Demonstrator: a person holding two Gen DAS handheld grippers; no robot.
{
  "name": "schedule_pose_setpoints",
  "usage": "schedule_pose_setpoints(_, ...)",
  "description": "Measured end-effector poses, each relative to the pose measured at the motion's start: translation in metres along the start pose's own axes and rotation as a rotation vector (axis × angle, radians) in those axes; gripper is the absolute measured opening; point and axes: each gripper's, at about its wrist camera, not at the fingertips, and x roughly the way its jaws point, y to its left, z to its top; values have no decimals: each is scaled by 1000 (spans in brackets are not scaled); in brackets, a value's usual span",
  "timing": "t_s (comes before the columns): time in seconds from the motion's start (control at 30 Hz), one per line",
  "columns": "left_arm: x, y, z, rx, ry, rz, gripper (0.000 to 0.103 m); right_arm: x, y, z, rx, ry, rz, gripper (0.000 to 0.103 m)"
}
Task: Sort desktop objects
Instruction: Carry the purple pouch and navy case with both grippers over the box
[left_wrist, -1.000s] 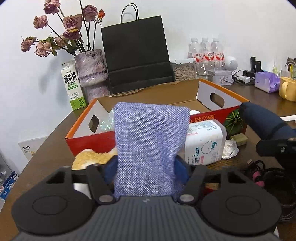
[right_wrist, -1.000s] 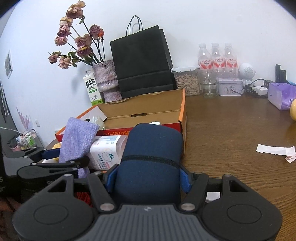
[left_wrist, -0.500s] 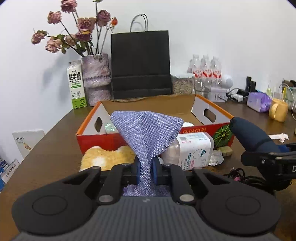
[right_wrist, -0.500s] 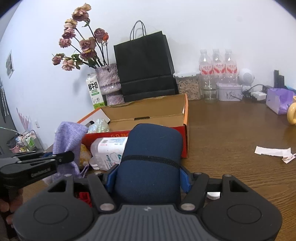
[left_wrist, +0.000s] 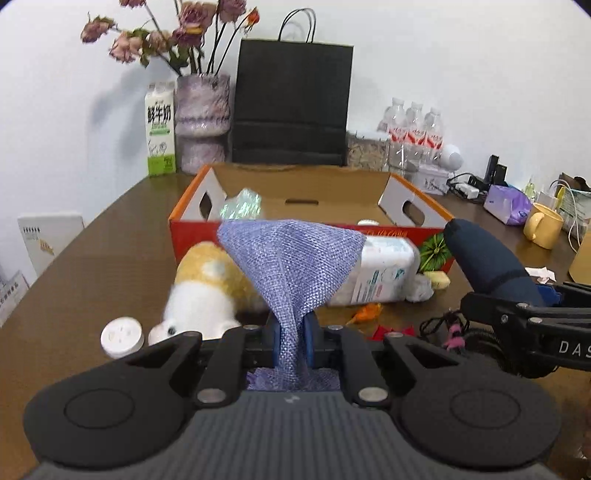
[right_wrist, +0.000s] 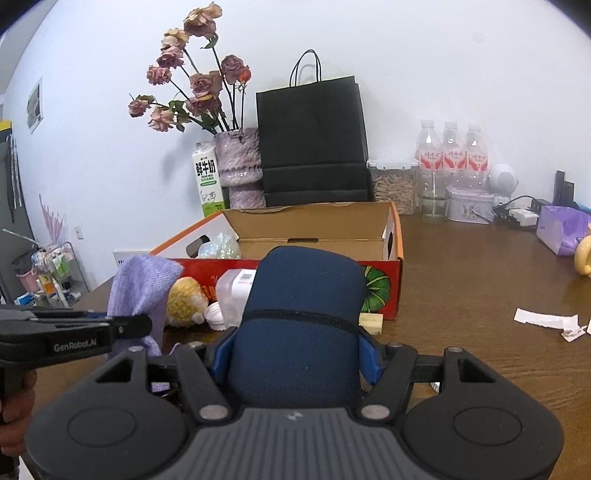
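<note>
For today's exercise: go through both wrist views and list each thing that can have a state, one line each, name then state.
Left gripper: shut on the purple mesh pouch, pinched narrow.
Right gripper: shut on the navy case, held wide.
Cardboard box: open, upright.
White wipes bottle: lying on its side.
Plush toy: lying on the table.
Black paper bag: standing, handles up.
Milk carton: upright, closed.
Snack jar: lid on.

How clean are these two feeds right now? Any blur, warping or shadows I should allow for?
Left wrist view: the plush toy and the table's near edge are smeared by motion blur, while the purple pouch in the left tool stays sharp. Right wrist view: crisp, with soft shadows of the flowers on the wall. Both views bow straight lines and darken at the corners.
</note>
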Motion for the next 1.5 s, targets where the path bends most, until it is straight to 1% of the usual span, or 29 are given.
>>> schedule_pose_setpoints(0.13, -5, 3, -3, -2, 6, 4, 13, -1, 4, -4, -3, 14, -2, 64)
schedule_pose_setpoints(0.27, -8, 5, -5, -10, 23, -14, 13, -4, 7, -7, -5, 20, -2, 64)
schedule_pose_setpoints(0.37, -12, 6, -3, -11, 19, -17, 13, -7, 8, -8, -5, 20, -5, 64)
schedule_pose_setpoints(0.57, -20, 10, 7, -11, 4, -41, 13, -13, 9, -5, -17, 4, -15, 64)
schedule_pose_setpoints(0.73, -26, 14, 22, -9, -16, -54, 13, -16, 9, 5, -31, -25, -20, 64)
schedule_pose_setpoints(0.93, -29, 13, 51, 8, -73, -53, 13, -15, 8, 26, -46, -66, -24, 64)
schedule_pose_setpoints(1.1, -18, 8, 77, 20, -101, -49, 13, -4, 5, 49, -50, -103, -26, 64)
schedule_pose_setpoints(1.3, 12, 5, 112, 12, -65, -60, 13, 23, 2, 83, -63, -107, -18, 64)
schedule_pose_setpoints(1.5, 52, 2, 140, 21, -9, -42, 13, 64, -5, 120, -69, -69, -21, 64)
